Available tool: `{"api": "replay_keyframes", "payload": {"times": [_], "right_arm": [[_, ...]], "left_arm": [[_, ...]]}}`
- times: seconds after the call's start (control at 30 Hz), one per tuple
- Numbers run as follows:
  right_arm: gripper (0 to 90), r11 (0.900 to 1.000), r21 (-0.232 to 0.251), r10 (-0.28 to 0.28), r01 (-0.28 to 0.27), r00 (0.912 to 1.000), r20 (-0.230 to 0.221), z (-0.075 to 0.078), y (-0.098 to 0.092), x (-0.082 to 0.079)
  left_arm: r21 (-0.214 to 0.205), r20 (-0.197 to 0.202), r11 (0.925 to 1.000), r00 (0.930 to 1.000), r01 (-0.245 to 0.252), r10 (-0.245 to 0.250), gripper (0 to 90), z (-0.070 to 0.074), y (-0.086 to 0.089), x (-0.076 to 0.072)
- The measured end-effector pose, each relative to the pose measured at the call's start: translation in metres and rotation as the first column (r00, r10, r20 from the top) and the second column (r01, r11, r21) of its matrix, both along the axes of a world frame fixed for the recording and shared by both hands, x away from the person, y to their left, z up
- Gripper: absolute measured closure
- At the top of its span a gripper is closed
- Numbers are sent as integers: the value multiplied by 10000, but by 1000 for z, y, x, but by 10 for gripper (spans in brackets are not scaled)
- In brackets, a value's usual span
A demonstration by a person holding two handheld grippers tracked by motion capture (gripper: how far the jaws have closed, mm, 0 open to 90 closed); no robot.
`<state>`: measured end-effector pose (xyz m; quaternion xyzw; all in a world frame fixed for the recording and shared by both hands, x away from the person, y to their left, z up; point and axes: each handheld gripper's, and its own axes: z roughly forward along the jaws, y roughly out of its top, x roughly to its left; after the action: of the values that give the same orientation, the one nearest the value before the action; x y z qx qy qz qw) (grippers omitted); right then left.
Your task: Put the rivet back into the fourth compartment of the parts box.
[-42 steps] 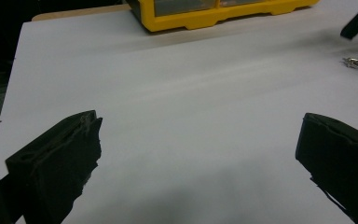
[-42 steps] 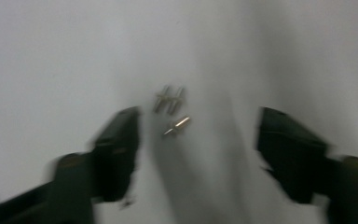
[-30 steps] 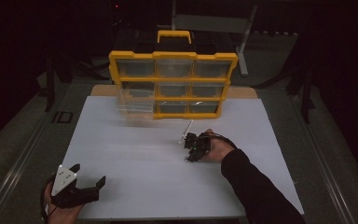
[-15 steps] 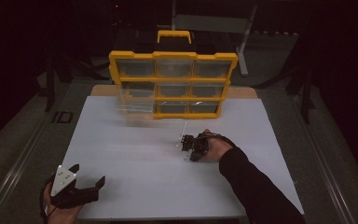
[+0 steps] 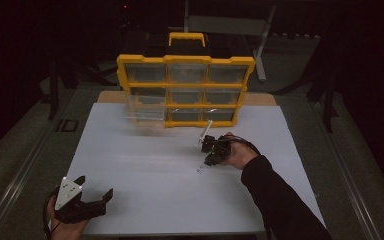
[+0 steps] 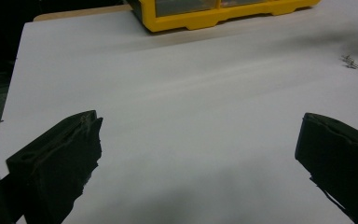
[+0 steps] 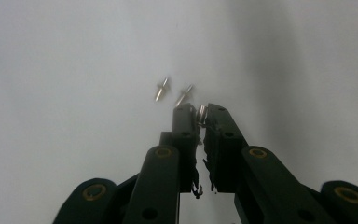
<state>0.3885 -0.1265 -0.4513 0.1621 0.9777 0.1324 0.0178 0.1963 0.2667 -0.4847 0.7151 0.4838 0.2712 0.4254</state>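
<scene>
Left black two-jaw handheld gripper (image 5: 94,201): blunt, wedge-shaped matte jaws; grey three-cornered plate (image 5: 67,192) on top with a small pale dot at each corner. In the left gripper view the jaw faces look rough and foam-like.

Right black two-jaw handheld gripper (image 7: 201,114): narrow, flat-sided jaws on rounded link arms; brass-coloured ringed pivot fasteners and small dark screw holes along the links. Thin black cable (image 5: 245,143) loops at its rear.

Person: long dark sleeve (image 5: 280,200) on the right arm.
</scene>
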Motion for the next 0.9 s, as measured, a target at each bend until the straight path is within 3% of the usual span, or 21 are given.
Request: {"api": "replay_keyframes", "payload": {"times": [0.57, 0.63, 0.9], "right_arm": [[828, 9939, 1105, -66, 1, 9982, 588, 41, 8, 8], [827, 9907, 1362, -97, -5, 9972, 744, 52, 12, 11], [827, 9860, 1667, -167, -4, 9947, 1013, 73, 22, 21]], "left_arm": [[-23, -7, 10000, 10000, 19, -19, 9, 0, 1, 0], [-37, -4, 10000, 10000, 18, -18, 8, 0, 1, 0], [-45, 0, 10000, 10000, 36, -36, 9, 0, 1, 0]]}}
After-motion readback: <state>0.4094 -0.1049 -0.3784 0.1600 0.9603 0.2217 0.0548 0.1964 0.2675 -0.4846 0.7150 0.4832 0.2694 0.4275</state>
